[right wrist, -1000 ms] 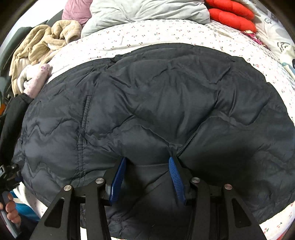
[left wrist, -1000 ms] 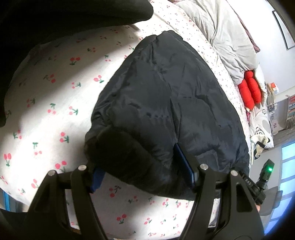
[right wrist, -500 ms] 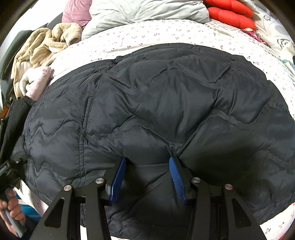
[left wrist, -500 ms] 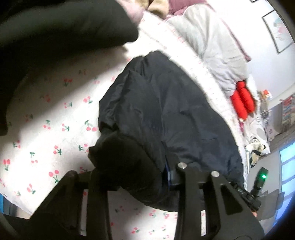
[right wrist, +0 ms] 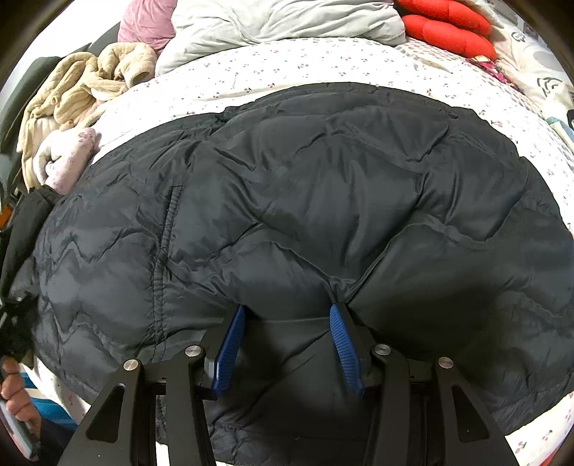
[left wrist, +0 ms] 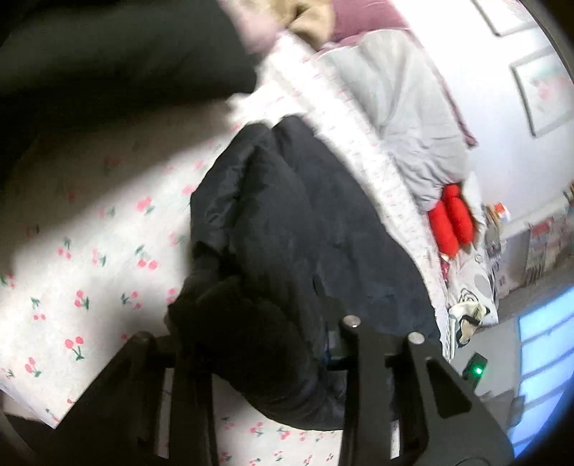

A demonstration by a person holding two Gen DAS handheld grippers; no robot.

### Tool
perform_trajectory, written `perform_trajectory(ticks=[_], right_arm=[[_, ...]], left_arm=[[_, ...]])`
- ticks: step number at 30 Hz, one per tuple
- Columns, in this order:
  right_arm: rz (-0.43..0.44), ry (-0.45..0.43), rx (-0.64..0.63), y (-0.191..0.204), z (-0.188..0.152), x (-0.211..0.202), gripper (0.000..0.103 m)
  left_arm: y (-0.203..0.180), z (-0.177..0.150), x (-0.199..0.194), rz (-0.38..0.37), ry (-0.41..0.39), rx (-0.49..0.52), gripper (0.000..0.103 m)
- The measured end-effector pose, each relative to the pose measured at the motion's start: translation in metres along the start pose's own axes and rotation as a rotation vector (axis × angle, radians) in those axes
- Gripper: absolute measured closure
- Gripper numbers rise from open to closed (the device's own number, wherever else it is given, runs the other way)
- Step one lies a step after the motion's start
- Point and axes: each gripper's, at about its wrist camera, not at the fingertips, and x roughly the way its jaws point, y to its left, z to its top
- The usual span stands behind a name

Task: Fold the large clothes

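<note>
A large black quilted puffer jacket (right wrist: pixel 305 200) lies spread on a bed with a white cherry-print sheet (right wrist: pixel 287 68). My right gripper (right wrist: pixel 287 315) rests over its near edge, blue pads (right wrist: pixel 229 344) apart, fabric bunched between them. In the left wrist view the jacket (left wrist: pixel 305 229) is lifted at one end. My left gripper (left wrist: pixel 258 344) holds a thick dark bunch of the jacket (left wrist: pixel 244 322) between its jaws. The pads are mostly hidden by fabric.
A grey duvet (right wrist: pixel 287 25), a red cushion (right wrist: pixel 445 32) and a pink pillow (right wrist: pixel 147 25) lie at the bed's far side. Beige and pink clothes (right wrist: pixel 71 107) are piled at the left. A dark garment (left wrist: pixel 107 53) sits at the upper left of the left view.
My left gripper closed on the jacket's end and has lifted and pulled it, with the view tilting. My right gripper has stayed still.
</note>
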Motion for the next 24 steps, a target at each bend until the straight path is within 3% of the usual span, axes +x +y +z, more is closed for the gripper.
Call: perform_trajectory(ticks=[5, 9, 11, 13, 14, 16, 18, 24], right_arm=[[0.008, 0.008, 0.013, -0.001, 0.002, -0.001, 0.052], [0.017, -0.008, 0.03, -0.002, 0.005, -0.009, 0.052], [0.062, -0.047, 0.015, 0.002, 0.007, -0.02, 0.053], [0.135, -0.084, -0.019, 0.008, 0.007, -0.033, 0.062], [0.198, -0.086, -0.042, 0.013, 0.007, -0.038, 0.075], [0.283, -0.066, -0.07, 0.023, 0.003, -0.04, 0.081], [0.311, -0.018, -0.123, 0.037, -0.003, -0.033, 0.083], [0.238, 0.102, -0.191, 0.064, -0.011, 0.014, 0.083]], left_arm=[[-0.052, -0.006, -0.031, -0.054, -0.117, 0.175, 0.072], [-0.074, -0.009, -0.034, -0.036, -0.147, 0.252, 0.072], [-0.075, -0.006, -0.03, -0.037, -0.142, 0.247, 0.072], [-0.069, -0.001, -0.028, -0.033, -0.131, 0.226, 0.072], [-0.066, 0.0, -0.028, -0.036, -0.125, 0.217, 0.072], [-0.059, 0.003, -0.028, -0.043, -0.112, 0.191, 0.073], [-0.057, 0.003, -0.028, -0.056, -0.105, 0.176, 0.073], [-0.073, -0.004, -0.033, -0.106, -0.104, 0.228, 0.073]])
